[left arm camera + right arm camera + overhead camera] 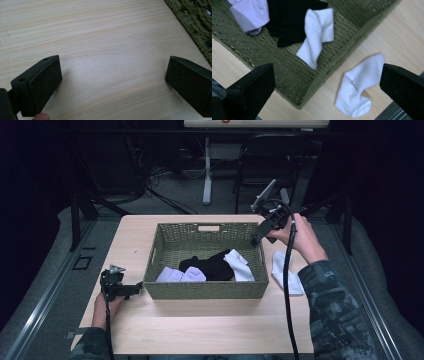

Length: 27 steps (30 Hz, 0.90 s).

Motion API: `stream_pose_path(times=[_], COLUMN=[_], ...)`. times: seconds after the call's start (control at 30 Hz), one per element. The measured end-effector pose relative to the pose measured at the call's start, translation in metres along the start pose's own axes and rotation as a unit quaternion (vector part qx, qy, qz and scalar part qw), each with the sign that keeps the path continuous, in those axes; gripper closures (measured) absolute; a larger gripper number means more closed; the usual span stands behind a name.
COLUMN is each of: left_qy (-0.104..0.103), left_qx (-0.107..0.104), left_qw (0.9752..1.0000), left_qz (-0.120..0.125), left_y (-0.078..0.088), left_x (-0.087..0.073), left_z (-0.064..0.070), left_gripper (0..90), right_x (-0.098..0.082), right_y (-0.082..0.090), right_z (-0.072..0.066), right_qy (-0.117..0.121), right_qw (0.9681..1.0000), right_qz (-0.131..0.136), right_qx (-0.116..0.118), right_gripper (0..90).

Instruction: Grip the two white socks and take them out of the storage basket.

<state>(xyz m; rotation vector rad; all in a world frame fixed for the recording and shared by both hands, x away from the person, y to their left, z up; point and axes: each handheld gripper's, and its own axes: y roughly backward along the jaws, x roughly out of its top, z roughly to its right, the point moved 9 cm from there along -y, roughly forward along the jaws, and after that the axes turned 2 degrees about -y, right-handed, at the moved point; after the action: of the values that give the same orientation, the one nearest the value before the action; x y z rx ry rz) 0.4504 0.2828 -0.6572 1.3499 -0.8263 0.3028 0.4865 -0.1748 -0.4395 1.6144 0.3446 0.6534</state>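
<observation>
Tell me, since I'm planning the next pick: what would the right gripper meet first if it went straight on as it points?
Probably the woven green basket, near its corner wall, with the right gripper open; depth is unclear, so perhaps the tabletop beside it.

White sock (286, 273) lies flat on table, just right of green basket (207, 291).

Tabletop (200, 330): pale wood with fine grain, lit brighter than its surroundings.
Floor (170, 195): grey, with loose black cables (160, 195) trailing across it.
Behind: a white table leg (207, 170) and a dark chair (270, 160).
Sides: black stand legs (80, 205); metal rails (45, 290).
Light: dim, edges nearly black.
</observation>
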Motion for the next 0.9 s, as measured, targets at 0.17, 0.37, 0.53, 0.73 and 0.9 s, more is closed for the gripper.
stream_pose_path(times=[0.17, 0.37, 0.53, 0.73, 0.9], left_qy=[-0.002, -0.005, -0.005, -0.005, -0.004], left_qx=[0.000, -0.002, -0.002, -0.002, -0.002], left_qw=[1.0000, 1.0000, 1.0000, 1.0000, 1.0000], left_qz=[-0.001, -0.001, -0.001, -0.001, -0.001], left_y=[0.000, 0.000, 0.000, 0.000, 0.000], left_x=[0.000, 0.000, 0.000, 0.000, 0.000], left_z=[0.000, -0.001, -0.001, -0.001, 0.000], left_gripper=[0.3, 0.1, 0.1, 0.1, 0.1], right_x=[0.017, 0.033, 0.039, 0.038, 0.035], right_y=[-0.010, -0.026, -0.053, -0.077, -0.096], right_z=[-0.017, -0.029, -0.038, -0.041, -0.040], right_qy=[0.018, 0.027, 0.025, 0.019, 0.016], right_qw=[0.9998, 0.9995, 0.9989, 0.9989, 0.9992], right_qz=[-0.004, 0.012, 0.031, 0.030, 0.017], right_qx=[0.004, 0.013, 0.023, 0.030, 0.034], right_gripper=[0.0, 0.0, 0.0, 0.0, 2.1])
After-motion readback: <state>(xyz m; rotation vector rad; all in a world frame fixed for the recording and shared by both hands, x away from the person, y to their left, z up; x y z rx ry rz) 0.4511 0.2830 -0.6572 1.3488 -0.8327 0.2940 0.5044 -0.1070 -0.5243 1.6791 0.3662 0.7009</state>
